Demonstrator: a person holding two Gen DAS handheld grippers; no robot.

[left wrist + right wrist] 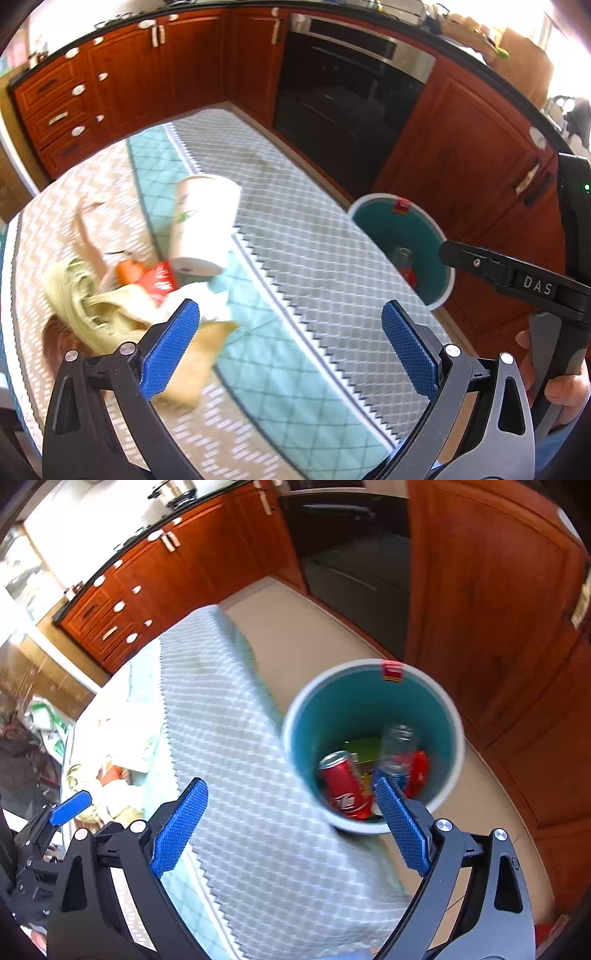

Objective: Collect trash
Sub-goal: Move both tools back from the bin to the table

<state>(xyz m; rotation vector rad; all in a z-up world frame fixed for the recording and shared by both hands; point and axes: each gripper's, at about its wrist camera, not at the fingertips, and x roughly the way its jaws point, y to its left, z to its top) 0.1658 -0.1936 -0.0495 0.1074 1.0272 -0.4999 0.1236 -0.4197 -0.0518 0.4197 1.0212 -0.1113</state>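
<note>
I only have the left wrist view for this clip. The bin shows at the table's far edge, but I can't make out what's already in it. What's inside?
Observer: A red soda can lies in the teal bin.
Operator: Anything else in there?
Observer: A clear plastic bottle lies beside the can.
Operator: Where is the right gripper?
Observer: The right gripper is open and empty, over the table's edge next to the bin.
</note>
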